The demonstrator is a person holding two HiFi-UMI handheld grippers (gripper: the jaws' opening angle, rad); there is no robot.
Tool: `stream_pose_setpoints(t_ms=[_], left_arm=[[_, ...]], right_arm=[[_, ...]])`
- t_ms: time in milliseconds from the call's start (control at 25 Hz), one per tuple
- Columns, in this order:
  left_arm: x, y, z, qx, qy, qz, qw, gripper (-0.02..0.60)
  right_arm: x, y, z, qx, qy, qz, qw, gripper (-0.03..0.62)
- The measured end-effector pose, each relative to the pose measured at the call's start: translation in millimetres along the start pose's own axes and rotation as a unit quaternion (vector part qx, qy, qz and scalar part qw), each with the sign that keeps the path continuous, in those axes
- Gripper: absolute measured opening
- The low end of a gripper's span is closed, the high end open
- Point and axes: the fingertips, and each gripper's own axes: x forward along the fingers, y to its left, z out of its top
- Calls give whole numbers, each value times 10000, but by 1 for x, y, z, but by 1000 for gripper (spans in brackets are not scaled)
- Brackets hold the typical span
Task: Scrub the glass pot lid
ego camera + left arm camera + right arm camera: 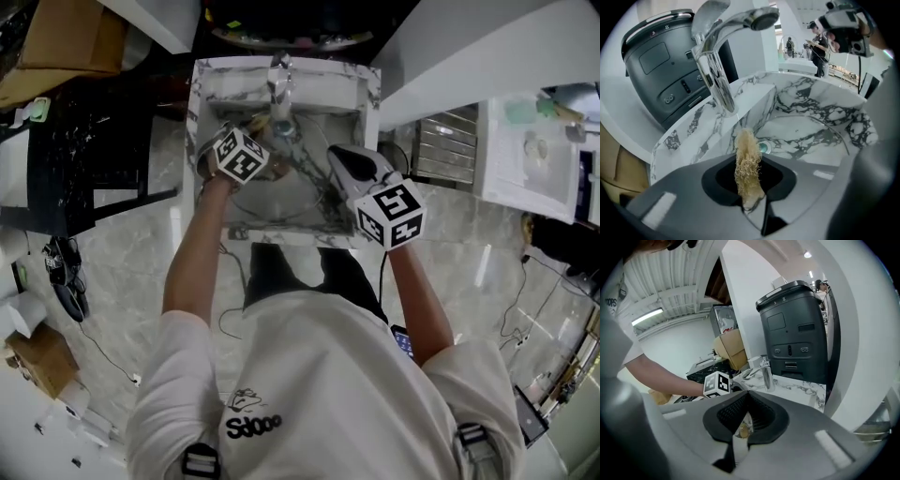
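At a marble sink (208,73) beneath a dry chrome faucet (279,89), a person works two hand-held claws. The right gripper (745,418) is pinched on something thin and clear with a brass-coloured spot, apparently the glass pot lid (743,430), held over the basin. The left gripper (747,161) is clamped on a fibrous scrubber (746,150). No suds or water show, and the scrubber looks clear of the glass, so the scrubbing seems mostly ahead.
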Motion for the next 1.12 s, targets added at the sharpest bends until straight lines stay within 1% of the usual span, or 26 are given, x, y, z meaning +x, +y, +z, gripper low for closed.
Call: stream_pose_setpoints(t_ms=[240,320,480,600,680,800,960,1040,1120], left_arm=[[27,2,-8,425,148,-22,9990,67],[31,-5,-8,616,183,-113,9979,67],[32,-30,-9,944,262,-540,9937,67],[30,-51,-13,1156,350,-911,9885,67],[27,-68,-17,1333,404,-1228,9826,67],[21,-95,-25,1704,477,-1712,9692,66],[11,-130,-34,1891,499,-2414,9505,66],[6,-142,-37,1964,513,-2598,9441,66],[2,-149,-40,1983,520,-2688,9411,66]], right_arm=[[8,4,-5,216,4,-407,9989,3],[9,3,-8,291,16,-515,9982,3],[10,1,-19,367,114,-696,9968,3],[13,2,-25,374,165,-795,9960,3],[15,4,-28,323,206,-854,9956,3],[16,7,-34,294,236,-891,9953,3],[16,11,-36,324,219,-920,9950,3],[15,13,-37,340,206,-931,9949,3],[14,15,-38,357,206,-935,9948,3]])
